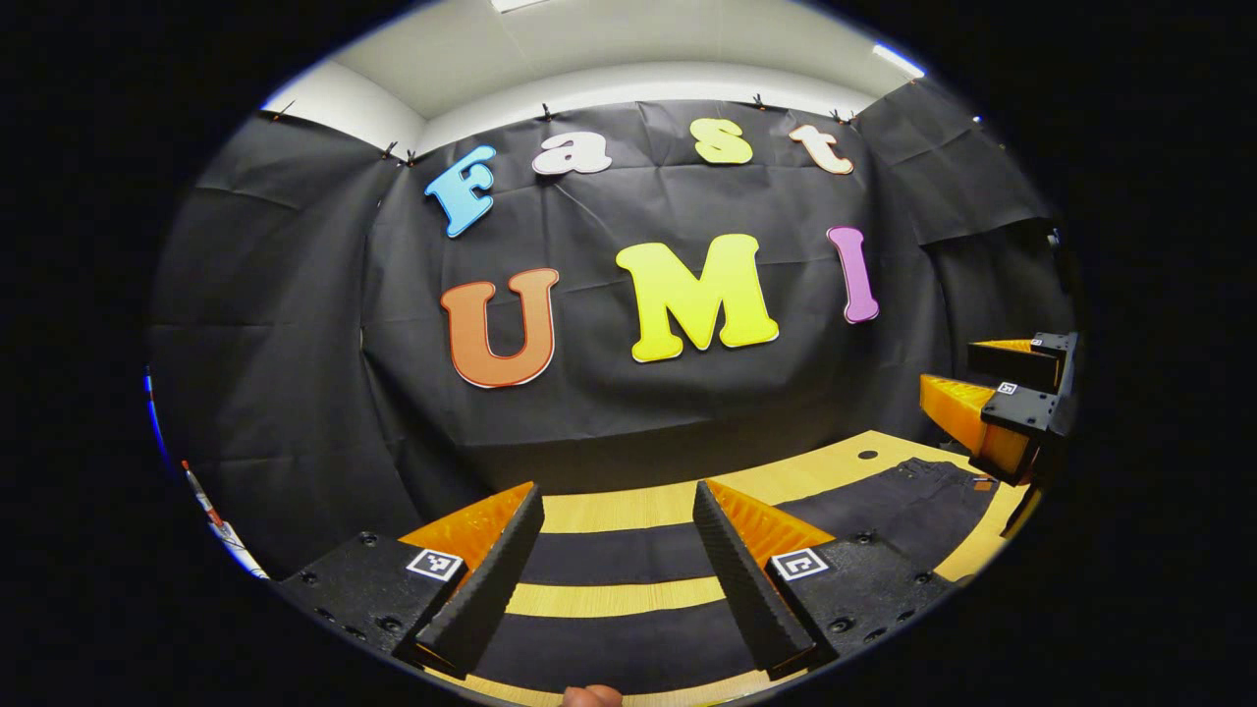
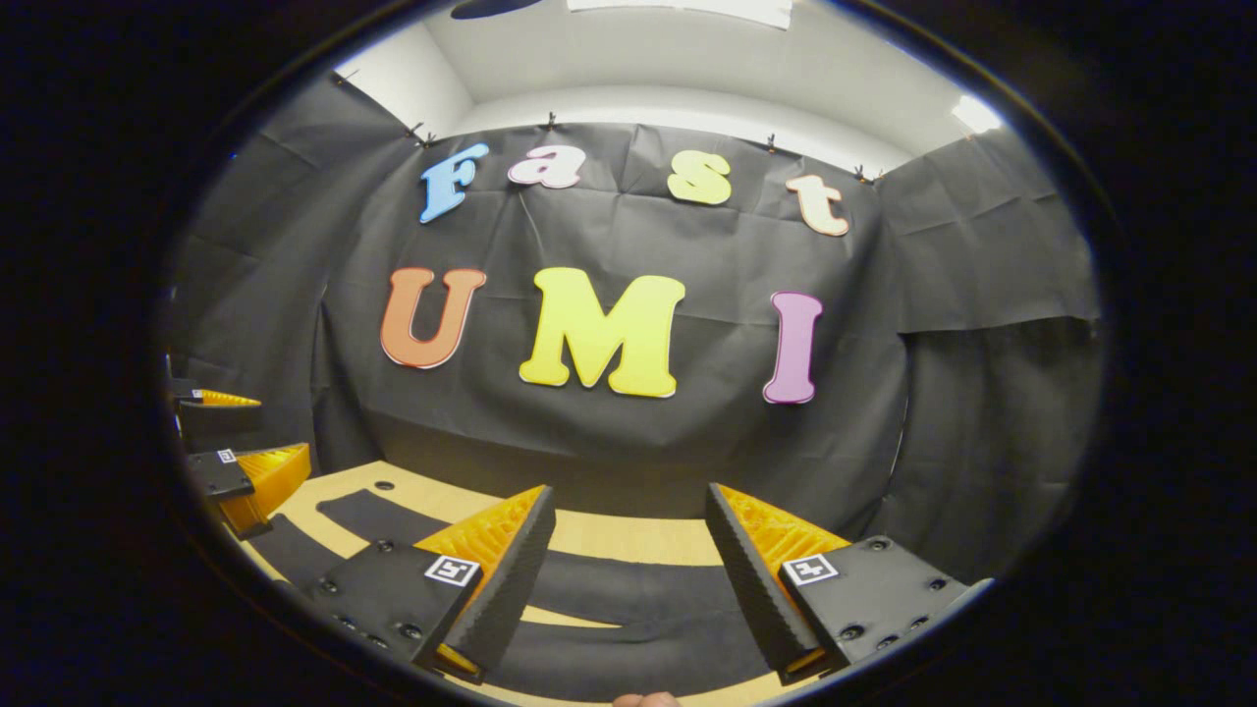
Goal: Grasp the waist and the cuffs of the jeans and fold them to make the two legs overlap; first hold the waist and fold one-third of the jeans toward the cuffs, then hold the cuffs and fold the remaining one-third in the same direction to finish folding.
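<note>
Dark jeans (image 1: 628,555) lying flat across the wooden bench (image 1: 628,509), legs spread apart with bare wood showing between, left claw (image 1: 619,570) hovering above the legs, gaping wide, holding nothing, right claw (image 2: 628,579) likewise hanging wide and empty over the jeans.

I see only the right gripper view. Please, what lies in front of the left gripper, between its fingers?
Observer: The left gripper is open over the jeans. Both legs show between its fingers, with a strip of bare table between them.
Operator: Where is the waist?
Observer: The waist lies at the right of the left gripper view, just below the right gripper.
Operator: Does anything mark it?
Observer: A small brown patch sits at its edge.
</note>
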